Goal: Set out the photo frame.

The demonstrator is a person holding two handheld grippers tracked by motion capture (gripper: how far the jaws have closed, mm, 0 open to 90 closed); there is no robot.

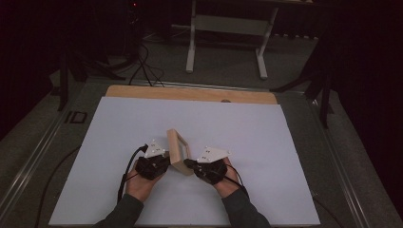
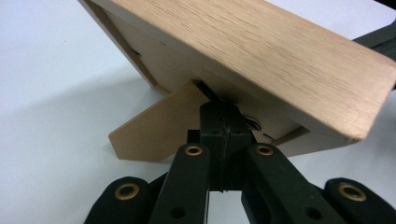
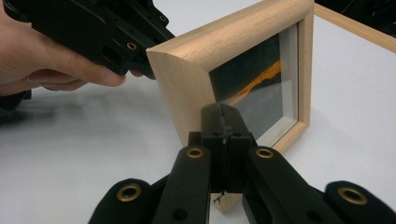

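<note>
A wooden picture frame (image 1: 178, 151) stands on edge on the white table sheet (image 1: 266, 142), squarely between the two grippers and touching both.

The left gripper (image 1: 159, 164), held in the person's left hand (image 1: 140, 183), sits just behind the frame's back side. In the left gripper view its jaws are pressed together with no gap between the tips, and those tips meet the back of the frame (image 2: 261, 56) right where the fold-out stand leg (image 2: 159, 128) joins the backing board. The leg slants away to the left of the jaws and down to the sheet; the frame's broad wooden edge runs above and to the right of them. Whether the tips pinch a small tab or clip there cannot be told, since the spot is in shadow.

The right gripper (image 1: 192, 164), held in the right hand (image 1: 223, 178), comes at the frame from the glass side. In the right gripper view its jaws are also pressed together, tips set against the near vertical bar of the frame (image 3: 224, 56), just beside the glass pane (image 3: 261, 93), which lies up and to the right of the jaws. They touch the wood rather than clasp it. Beyond the frame's far corner, up and left of these jaws, the left gripper (image 3: 135, 46) and the fingers (image 3: 60, 70) holding it show against the frame's back edge.
</note>
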